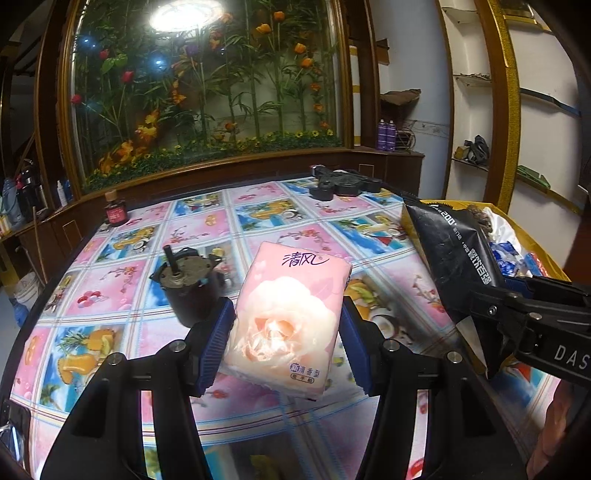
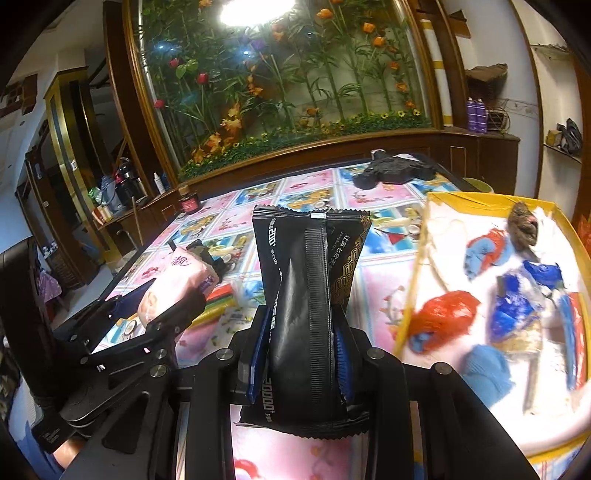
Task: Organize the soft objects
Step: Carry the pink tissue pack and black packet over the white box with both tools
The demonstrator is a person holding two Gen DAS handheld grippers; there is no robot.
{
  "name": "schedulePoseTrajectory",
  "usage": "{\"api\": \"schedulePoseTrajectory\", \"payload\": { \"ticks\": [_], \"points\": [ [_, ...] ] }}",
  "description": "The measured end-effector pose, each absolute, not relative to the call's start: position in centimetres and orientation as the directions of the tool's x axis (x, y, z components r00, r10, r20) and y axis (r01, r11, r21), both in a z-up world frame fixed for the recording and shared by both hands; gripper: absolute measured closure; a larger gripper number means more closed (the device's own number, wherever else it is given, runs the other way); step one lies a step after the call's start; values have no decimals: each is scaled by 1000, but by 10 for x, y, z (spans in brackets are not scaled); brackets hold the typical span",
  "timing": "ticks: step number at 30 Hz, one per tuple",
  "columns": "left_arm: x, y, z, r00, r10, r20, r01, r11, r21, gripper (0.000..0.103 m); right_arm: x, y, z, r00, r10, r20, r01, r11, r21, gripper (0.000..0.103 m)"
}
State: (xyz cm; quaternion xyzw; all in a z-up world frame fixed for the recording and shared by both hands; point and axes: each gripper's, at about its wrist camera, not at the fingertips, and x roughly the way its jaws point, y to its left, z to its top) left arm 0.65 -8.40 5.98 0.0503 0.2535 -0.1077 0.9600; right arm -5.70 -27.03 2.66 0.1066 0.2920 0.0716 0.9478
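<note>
A bright ceiling lamp glares on a wood-framed glass case of artificial flowers and bamboo behind the table, with white walls and gold-trimmed shelves at the right.

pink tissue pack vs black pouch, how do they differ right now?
Colour: the pink tissue pack has a pale rose print; the black pouch is dark with white and gold lettering.
Shape: the tissue pack is a plump block; the pouch is narrower, pinched in where it is gripped, with crimped ends.
Holder: the tissue pack sits in the left tongs; the pouch in the right tongs.
Shared: both are soft packs, gripped above the table.
</note>
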Motion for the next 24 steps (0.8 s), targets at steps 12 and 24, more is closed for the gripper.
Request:
{"api": "schedulePoseTrajectory", "payload": {
  "ticks": [12, 24],
  "points": [
    [-2, -106, 64, 836, -236, -495, 270, 963, -4, 47, -104, -289, 43, 839, 153, -522, -25, 970, 244, 72],
    [-16, -142, 68, 816, -308, -489, 346, 938, -13, 47, -139, -322, 52, 849, 109, -517, 32, 966, 256, 72]
  ]
}}
